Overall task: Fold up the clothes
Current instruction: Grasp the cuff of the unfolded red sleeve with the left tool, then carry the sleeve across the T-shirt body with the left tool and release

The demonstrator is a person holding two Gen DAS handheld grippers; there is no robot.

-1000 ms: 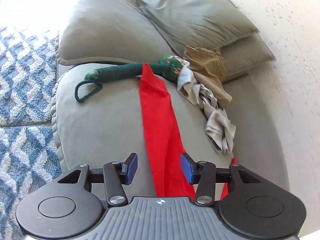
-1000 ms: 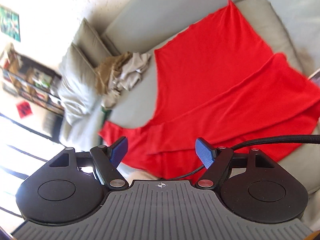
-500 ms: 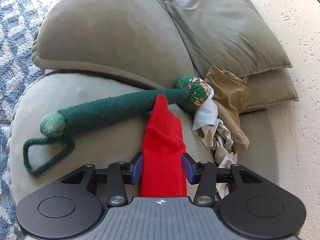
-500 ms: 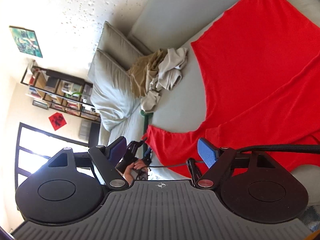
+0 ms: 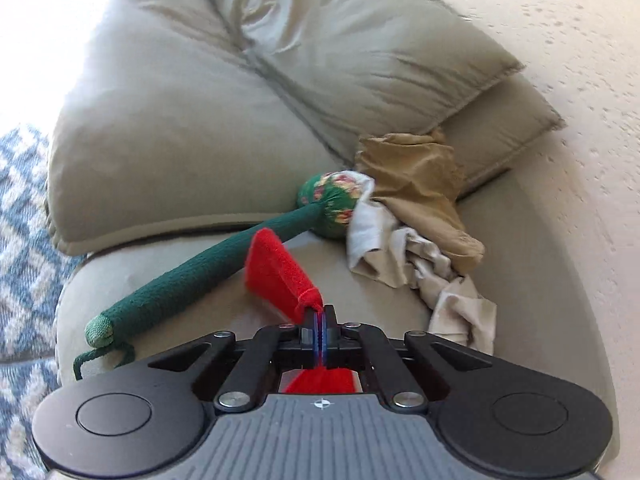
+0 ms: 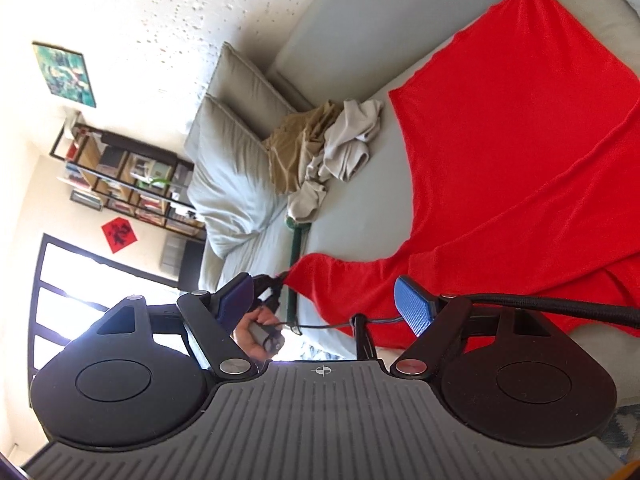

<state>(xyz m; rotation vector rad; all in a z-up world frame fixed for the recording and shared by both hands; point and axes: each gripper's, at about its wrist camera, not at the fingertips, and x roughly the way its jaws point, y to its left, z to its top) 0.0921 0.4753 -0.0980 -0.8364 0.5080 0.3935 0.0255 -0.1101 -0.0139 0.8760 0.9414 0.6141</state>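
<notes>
A red garment (image 6: 520, 152) lies spread over the grey sofa seat (image 6: 372, 216). My left gripper (image 5: 320, 314) is shut on the garment's sleeve end (image 5: 280, 276), which sticks up past the pads. In the right wrist view the left gripper (image 6: 276, 280) holds that sleeve at the sofa's front edge. My right gripper (image 6: 326, 302) is open and empty, above the sleeve. A crumpled tan garment (image 5: 416, 184) and a crumpled pale grey garment (image 5: 416, 272) lie heaped by the pillows.
A green knitted stick with a flowered ball end (image 5: 224, 264) lies on the seat beside the sleeve. Grey pillows (image 5: 224, 92) stand behind it. A blue patterned rug (image 5: 20, 240) is at left. A bookshelf (image 6: 124, 180) and a window (image 6: 80, 292) stand beyond the sofa.
My left gripper moved in along the red sleeve and closed on its end, bunching it. The right gripper tilted and rose, staying open.
</notes>
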